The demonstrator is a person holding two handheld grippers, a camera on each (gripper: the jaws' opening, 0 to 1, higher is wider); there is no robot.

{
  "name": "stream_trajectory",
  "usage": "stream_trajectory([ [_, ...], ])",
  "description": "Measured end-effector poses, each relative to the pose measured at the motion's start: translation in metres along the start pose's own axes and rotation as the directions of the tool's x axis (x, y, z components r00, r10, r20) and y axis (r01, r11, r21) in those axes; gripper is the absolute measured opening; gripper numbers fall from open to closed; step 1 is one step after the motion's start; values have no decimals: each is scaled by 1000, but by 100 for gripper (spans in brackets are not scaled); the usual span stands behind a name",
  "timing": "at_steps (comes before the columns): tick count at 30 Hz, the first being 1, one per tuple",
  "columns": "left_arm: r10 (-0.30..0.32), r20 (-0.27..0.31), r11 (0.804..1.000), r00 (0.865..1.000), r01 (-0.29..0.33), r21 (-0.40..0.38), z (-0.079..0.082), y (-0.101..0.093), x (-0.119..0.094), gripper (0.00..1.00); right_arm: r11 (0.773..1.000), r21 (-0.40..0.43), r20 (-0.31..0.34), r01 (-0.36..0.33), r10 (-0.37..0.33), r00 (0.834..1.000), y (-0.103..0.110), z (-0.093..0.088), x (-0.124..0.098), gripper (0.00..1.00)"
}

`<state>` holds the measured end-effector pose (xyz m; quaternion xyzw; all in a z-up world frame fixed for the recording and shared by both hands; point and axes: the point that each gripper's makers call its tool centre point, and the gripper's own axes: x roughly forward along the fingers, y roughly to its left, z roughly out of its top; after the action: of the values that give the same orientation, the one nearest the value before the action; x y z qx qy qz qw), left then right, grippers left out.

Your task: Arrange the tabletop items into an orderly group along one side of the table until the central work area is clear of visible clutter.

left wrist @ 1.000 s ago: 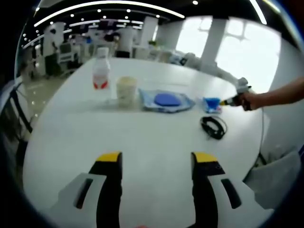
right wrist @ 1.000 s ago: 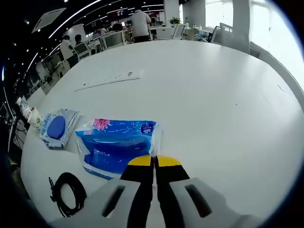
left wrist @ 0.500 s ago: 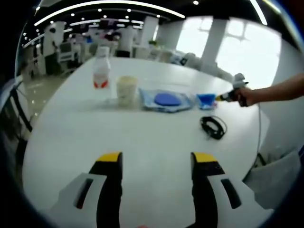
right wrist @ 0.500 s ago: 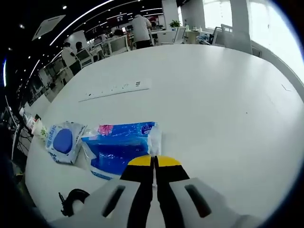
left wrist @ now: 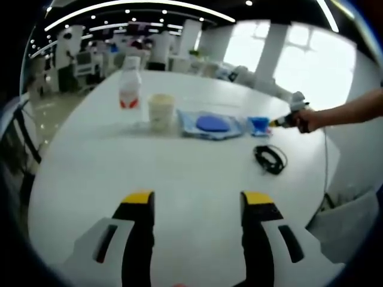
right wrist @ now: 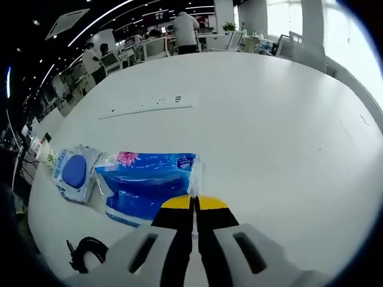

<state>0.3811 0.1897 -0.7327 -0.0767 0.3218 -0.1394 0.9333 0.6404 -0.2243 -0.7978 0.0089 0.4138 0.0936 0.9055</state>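
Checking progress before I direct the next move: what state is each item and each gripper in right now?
left gripper: open, holding nothing, over bare table.
right gripper: shut on the blue tissue pack's edge.
blue tissue pack: lying flat, beside the wipes pack.
wipes pack: flat.
bottle: upright, capped.
cup: upright.
black cable: coiled, apart from the row.

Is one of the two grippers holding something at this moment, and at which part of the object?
The right gripper is shut on the blue plastic tissue pack, pinching its white sealed end. The left gripper is open and holds nothing.
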Motion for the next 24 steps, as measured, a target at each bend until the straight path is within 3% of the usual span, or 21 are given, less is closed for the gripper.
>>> stream_trajectory([
  [12,-1,-8,1000,1000,1,-1,-2,0,1,55,1000,-13,-11,5,-5,1000,-6,1,4,2],
  [17,-1,-7,1000,1000,1,1,-1,0,2,55,1000,5,-23,7,-6,1000,-9,-2,3,13],
  [24,-6,0,1000,1000,6,1,1,-1,2,55,1000,24,-12,7,-7,1000,-7,-6,-14,16],
])
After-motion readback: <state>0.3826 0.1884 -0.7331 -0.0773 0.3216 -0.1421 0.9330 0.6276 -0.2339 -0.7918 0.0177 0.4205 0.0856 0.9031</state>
